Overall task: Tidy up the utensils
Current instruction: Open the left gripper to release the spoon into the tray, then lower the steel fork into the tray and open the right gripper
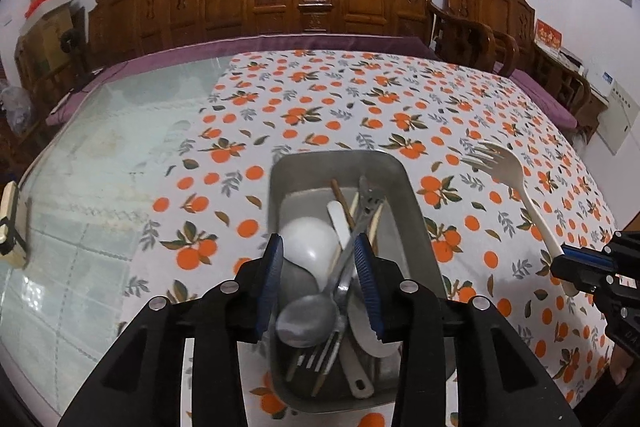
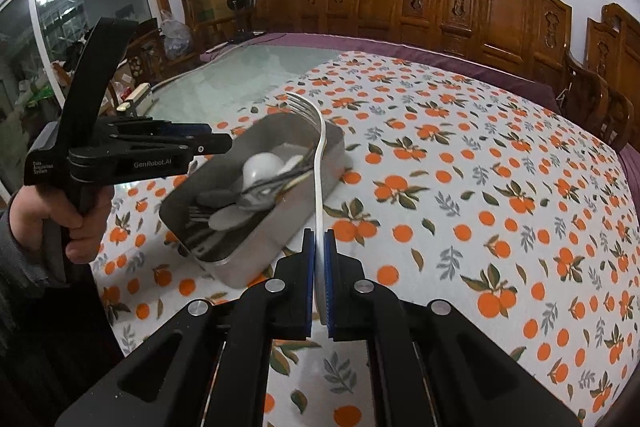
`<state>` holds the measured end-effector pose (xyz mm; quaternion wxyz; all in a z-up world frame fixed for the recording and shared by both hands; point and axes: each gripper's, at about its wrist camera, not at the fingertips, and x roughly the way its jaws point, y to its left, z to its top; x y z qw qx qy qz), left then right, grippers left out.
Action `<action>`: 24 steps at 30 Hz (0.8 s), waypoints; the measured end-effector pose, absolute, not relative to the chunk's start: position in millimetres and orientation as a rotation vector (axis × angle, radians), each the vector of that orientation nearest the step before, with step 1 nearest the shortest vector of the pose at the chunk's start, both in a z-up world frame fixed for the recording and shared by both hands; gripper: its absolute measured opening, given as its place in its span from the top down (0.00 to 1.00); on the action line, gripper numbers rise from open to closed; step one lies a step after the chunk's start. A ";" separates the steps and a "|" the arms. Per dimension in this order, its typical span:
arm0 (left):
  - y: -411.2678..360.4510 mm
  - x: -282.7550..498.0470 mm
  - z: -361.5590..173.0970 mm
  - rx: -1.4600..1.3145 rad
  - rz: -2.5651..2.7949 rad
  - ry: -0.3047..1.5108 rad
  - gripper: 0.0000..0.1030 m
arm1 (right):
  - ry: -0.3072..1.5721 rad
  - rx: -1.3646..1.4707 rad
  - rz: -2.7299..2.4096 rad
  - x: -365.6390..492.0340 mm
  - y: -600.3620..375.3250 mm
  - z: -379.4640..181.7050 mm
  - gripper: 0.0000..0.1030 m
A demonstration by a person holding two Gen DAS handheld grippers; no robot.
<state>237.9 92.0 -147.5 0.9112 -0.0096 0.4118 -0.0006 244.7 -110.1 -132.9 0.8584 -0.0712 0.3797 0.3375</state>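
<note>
— Hovering, at left: left gripper (image 1: 319,283), jaws spread over the metal tray (image 1: 404,179) of spoons and forks, gripping nothing.

— And at right: right gripper (image 2: 319,281), pinched on the white plastic fork (image 2: 319,163), raised over the orange-print tablecloth (image 2: 480,187) beside the tray.

Utensils (image 1: 320,291) in tray (image 1: 404,187) on tablecloth (image 1: 320,99)
</note>
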 end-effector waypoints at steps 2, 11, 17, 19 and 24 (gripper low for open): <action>98.4 237.3 -144.5 -0.035 0.001 0.844 0.66 | 0.801 -0.134 0.716 247.5 -103.8 -131.5 0.95; 119.2 232.8 -133.6 -0.053 0.024 0.817 0.48 | 0.839 -0.088 0.755 263.3 -61.9 -133.8 0.95; 127.6 228.7 -126.1 -0.015 0.059 0.779 0.21 | 0.874 -0.047 0.757 269.8 -38.3 -141.4 0.95; 132.4 228.4 -124.3 -0.009 0.067 0.775 0.18 | 0.888 -0.033 0.745 271.4 -31.0 -146.7 0.95; 147.4 227.9 -122.5 -0.031 0.077 0.777 0.17 | 0.925 -0.004 0.709 276.4 -16.6 -160.0 0.95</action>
